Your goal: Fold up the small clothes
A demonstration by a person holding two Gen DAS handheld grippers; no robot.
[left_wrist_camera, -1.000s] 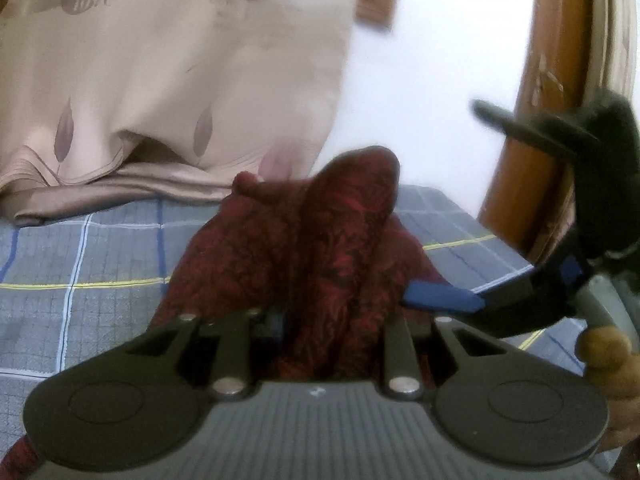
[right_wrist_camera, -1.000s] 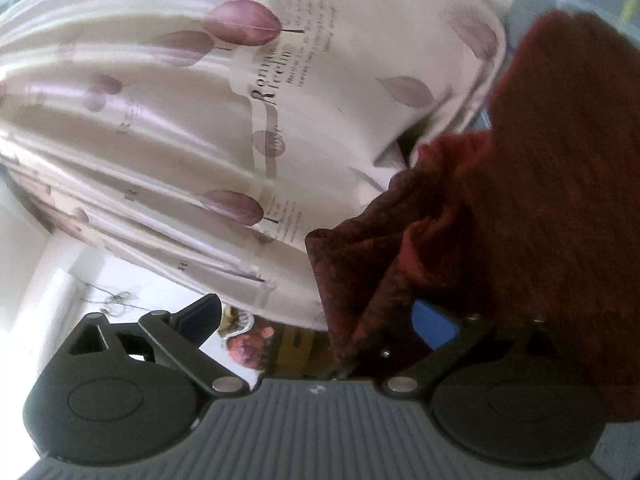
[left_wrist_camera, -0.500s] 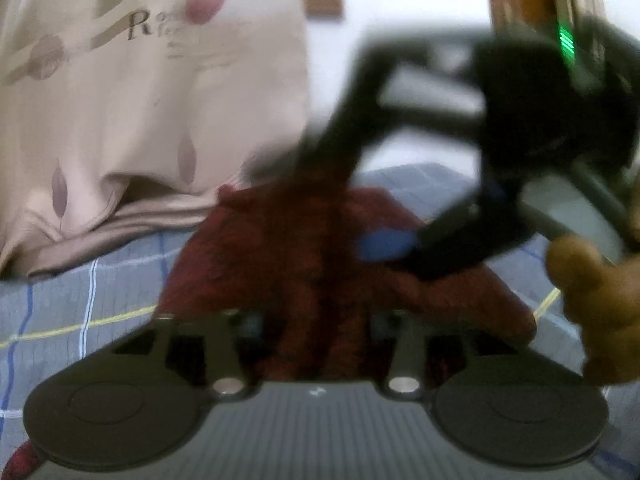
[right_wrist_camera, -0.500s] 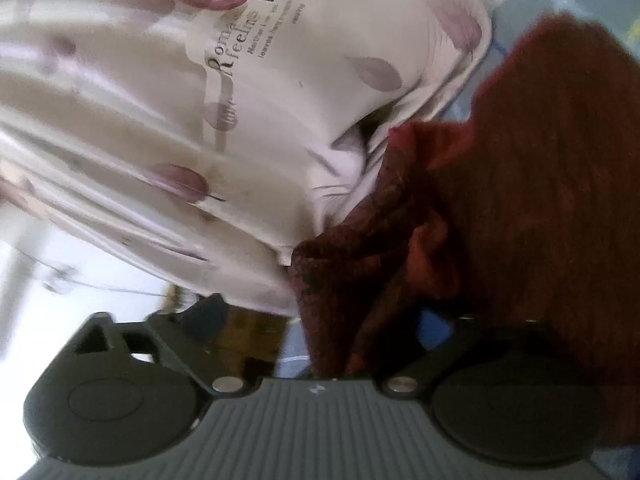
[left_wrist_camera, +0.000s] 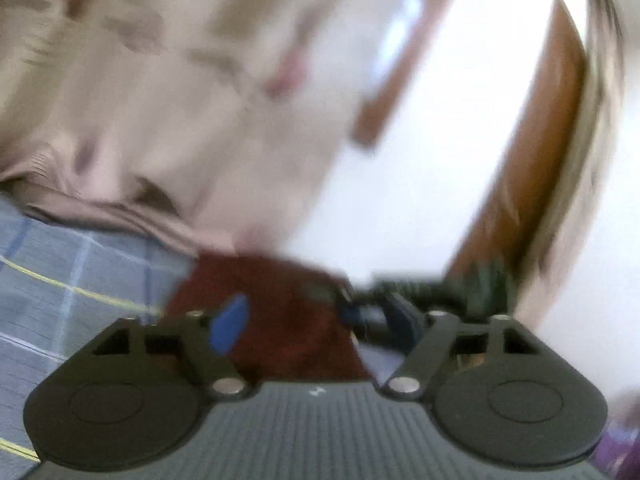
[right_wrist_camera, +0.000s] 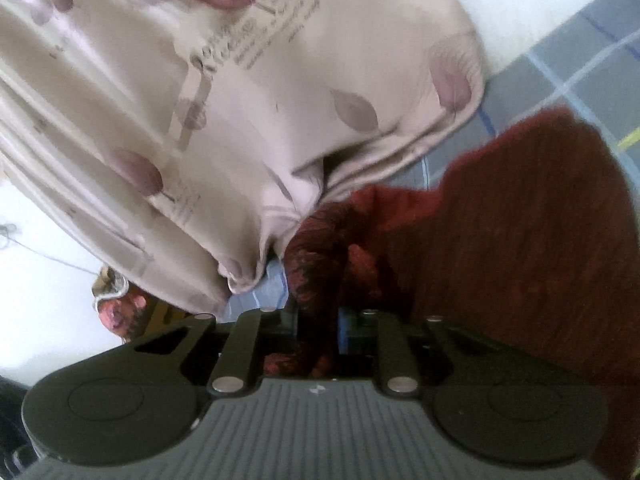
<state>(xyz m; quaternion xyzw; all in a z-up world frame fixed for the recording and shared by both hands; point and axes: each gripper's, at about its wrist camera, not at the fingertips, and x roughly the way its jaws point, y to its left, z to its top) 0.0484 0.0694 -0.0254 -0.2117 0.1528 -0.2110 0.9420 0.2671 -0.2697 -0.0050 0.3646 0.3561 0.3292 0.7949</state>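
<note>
Gripping the dark red garment, right gripper has just clamped shut. Left gripper just spread apart, pads off the cloth.

You see the dark red garment as soft, matt patterned cloth, lying on a bed sheet of matt grey-blue checked fabric. The beige curtain has a satiny sheen, and your tongs' matt black plastic carries shiny metal pins.

Both wrist cameras look low and close across the bed; each frames the red garment and beige curtain.
</note>
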